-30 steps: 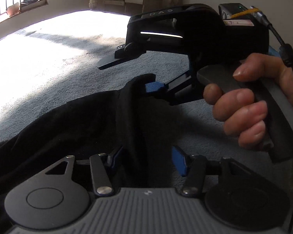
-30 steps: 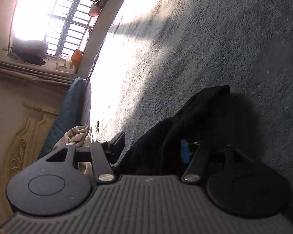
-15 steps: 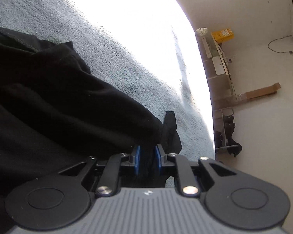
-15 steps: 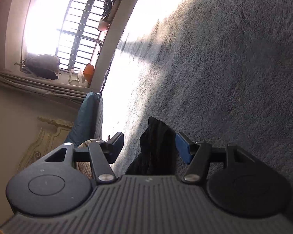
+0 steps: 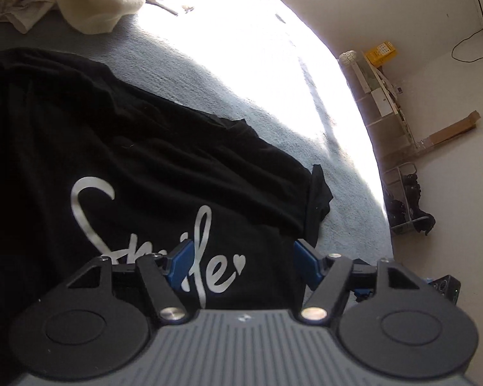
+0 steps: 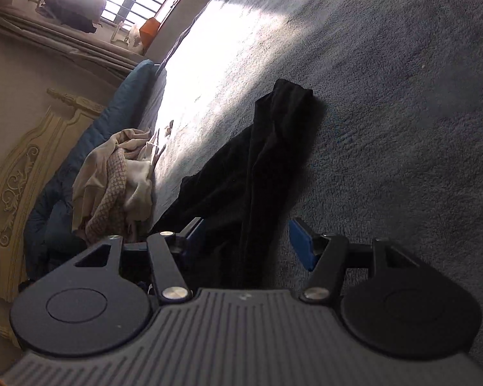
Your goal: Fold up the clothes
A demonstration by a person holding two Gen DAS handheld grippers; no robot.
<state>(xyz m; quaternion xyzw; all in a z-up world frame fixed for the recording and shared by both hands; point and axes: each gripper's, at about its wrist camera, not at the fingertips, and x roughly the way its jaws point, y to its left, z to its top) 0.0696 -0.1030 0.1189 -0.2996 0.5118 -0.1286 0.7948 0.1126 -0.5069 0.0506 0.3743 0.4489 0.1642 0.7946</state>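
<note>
Black shirt (image 5: 145, 160) under opening, down-tilted left claw (image 5: 241, 260).

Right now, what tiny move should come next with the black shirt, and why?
Probably lift the left hand-held gripper clear of the black shirt: its jaws are opening and its pads no longer pinch the cloth, which lies on the grey blanket with "Smile" facing up.
</note>
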